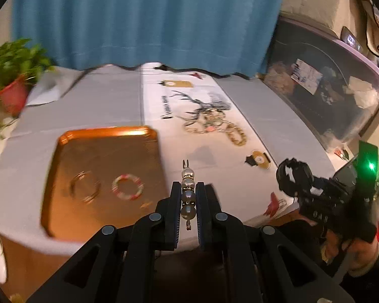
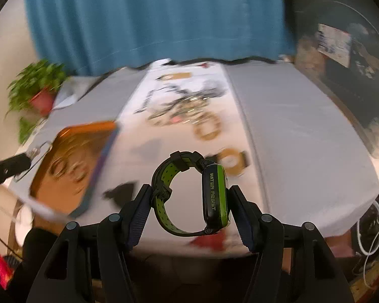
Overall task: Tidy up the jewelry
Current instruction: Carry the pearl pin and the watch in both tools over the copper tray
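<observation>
My left gripper (image 1: 188, 185) is shut on a pin of pearl beads with gold spacers (image 1: 188, 197), held above the table's near edge. Left of it lies an orange tray (image 1: 101, 156) with a thin bangle (image 1: 84, 186) and a red-and-white bracelet (image 1: 127, 186) in it. My right gripper (image 2: 189, 192) is shut on a black-and-green watch (image 2: 213, 194), its pads pressing the strap and the case. From the left wrist view the watch (image 1: 294, 176) shows at the right. A blurred pile of gold jewelry (image 2: 187, 113) lies farther back on the white runner.
The table wears a grey cloth with a printed white runner (image 1: 189, 93). A potted plant (image 1: 12, 75) stands at the far left, a blue curtain (image 1: 144, 20) hangs behind, and a clear storage bin (image 1: 328, 88) stands to the right. White cables (image 2: 374, 229) hang at the right.
</observation>
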Demonstrator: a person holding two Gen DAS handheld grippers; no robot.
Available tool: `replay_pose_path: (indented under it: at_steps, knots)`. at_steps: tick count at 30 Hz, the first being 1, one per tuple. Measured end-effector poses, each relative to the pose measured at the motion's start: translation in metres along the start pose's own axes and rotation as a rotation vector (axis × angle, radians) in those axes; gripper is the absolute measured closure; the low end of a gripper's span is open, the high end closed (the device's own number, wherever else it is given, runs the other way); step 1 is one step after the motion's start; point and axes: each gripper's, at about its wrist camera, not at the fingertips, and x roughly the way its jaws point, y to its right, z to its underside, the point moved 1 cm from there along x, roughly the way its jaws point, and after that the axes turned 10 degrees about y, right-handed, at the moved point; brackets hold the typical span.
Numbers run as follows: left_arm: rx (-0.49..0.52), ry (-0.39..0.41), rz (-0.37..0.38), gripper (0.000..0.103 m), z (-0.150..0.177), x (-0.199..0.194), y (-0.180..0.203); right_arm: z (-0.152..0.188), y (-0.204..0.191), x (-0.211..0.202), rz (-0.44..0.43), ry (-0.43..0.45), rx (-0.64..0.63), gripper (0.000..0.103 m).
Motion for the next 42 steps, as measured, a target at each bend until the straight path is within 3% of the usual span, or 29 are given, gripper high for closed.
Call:
replay_pose_path:
  at_steps: [9, 17, 29, 42]
  knots:
    - [-0.030, 0.067, -0.063, 0.094, 0.025, -0.064, -0.028, 0.027, -0.085, -0.043, -0.103, -0.003, -0.111, 0.041]
    - [-0.045, 0.114, -0.077, 0.094, 0.035, -0.094, -0.042, 0.042, -0.135, -0.071, -0.157, 0.005, -0.199, 0.041]
    - [-0.082, 0.134, -0.073, 0.094, 0.045, -0.109, -0.061, 0.048, -0.167, -0.082, -0.175, -0.002, -0.269, 0.041]
    - [-0.125, 0.100, -0.085, 0.094, 0.048, -0.086, -0.088, 0.047, -0.179, -0.055, -0.165, -0.044, -0.293, 0.041]
